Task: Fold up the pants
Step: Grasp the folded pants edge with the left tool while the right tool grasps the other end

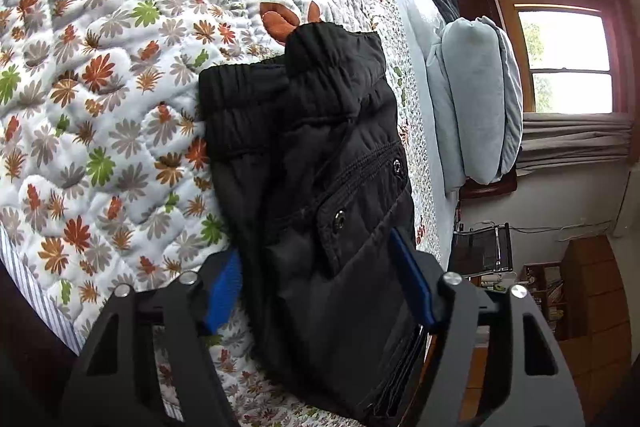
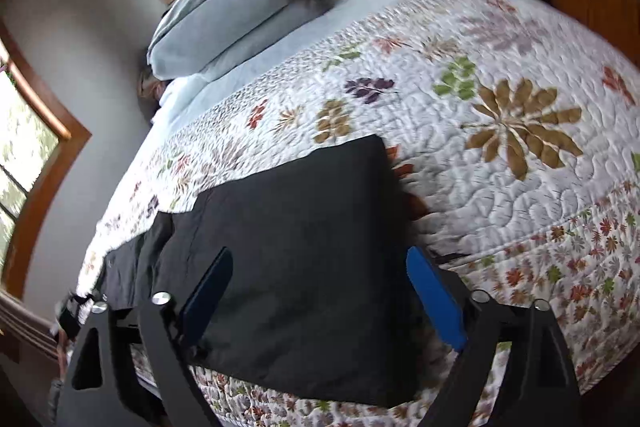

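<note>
A: Straddling the black pants (image 1: 320,163), the left gripper (image 1: 316,291) has both pads spread, pinching nothing; cloth lies between them on the quilt (image 1: 100,67).

B: Right gripper (image 2: 320,291) likewise gapes over the folded end. Closing on only 1 layer could drag the stack apart.

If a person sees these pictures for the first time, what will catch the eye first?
The black pants stand out first, lying dark on the white quilt with orange, green and grey flowers. Next come the blue pads of the left gripper and right gripper, both open on either side of the fabric. A pale blue pillow lies further back.
</note>
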`<state>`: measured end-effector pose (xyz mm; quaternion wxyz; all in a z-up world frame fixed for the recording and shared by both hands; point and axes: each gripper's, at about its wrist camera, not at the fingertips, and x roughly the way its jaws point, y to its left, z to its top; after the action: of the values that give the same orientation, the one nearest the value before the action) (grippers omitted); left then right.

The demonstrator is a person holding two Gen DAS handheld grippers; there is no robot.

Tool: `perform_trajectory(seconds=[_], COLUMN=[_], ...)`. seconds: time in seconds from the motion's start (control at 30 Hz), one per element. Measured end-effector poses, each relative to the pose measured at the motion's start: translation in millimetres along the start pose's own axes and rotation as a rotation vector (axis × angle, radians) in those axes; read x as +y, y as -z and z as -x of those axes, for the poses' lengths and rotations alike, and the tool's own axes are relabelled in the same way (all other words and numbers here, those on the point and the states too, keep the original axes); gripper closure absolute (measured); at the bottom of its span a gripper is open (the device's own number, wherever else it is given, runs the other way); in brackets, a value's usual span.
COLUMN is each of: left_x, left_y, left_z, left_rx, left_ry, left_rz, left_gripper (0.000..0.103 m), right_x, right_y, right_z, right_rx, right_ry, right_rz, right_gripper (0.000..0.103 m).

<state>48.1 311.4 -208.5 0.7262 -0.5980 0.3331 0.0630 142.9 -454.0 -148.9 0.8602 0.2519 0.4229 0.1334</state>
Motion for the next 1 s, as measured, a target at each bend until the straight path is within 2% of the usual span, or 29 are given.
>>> perform_trajectory(seconds=[0.17,0.33,0.4,0.47,0.6,0.67,0.73,0.8,1.0], left_x=[-6.2,-5.3,-3.6,-3.3,-6.3,-11.3,-17.5,-22.4,-23.5], left_y=[2.9,2.6,1.2,1.0,1.3,3.2,6.0,7.8,7.2], left_z=[0.7,0.3,-1.2,-2.2,-5.0,-7.5,-11.2,-13.7,-19.2], left_rx=[-0.008,0.001,0.007,0.011,0.014,0.026,0.043,0.054,0.064], left_ry=[-0.011,-0.009,-0.006,-0.008,-0.012,-0.005,0.011,0.03,0.044], left_rz=[-0.027,-0.028,-0.022,-0.027,-0.047,-0.084,-0.125,-0.144,-0.14], left_gripper=[0.038,0.038,0.038,0.038,0.039,0.048,0.069,0.075,0.082], right_x=[-40.1,-53.3,-52.1,-50.6,-53.3,-55.4,-58.0,-57.5,-54.0], right_y=[-19.8,-25.9,-24.4,-22.8,-23.2,-23.4,-23.9,-24.6,-26.1], right_z=[-34.5,-70.7,-86.3,-96.3,-99.6,-97.8,-97.0,-96.9,-94.2], right_rx=[0.124,0.22,0.264,0.288,0.29,0.287,0.287,0.287,0.294], right_ry=[-0.147,-0.219,-0.263,-0.26,-0.272,-0.277,-0.278,-0.267,-0.246], right_rz=[-0.135,-0.184,-0.184,-0.175,-0.179,-0.17,-0.17,-0.158,-0.136], right_gripper=[0.012,0.013,0.021,0.034,0.054,0.064,0.065,0.065,0.065])
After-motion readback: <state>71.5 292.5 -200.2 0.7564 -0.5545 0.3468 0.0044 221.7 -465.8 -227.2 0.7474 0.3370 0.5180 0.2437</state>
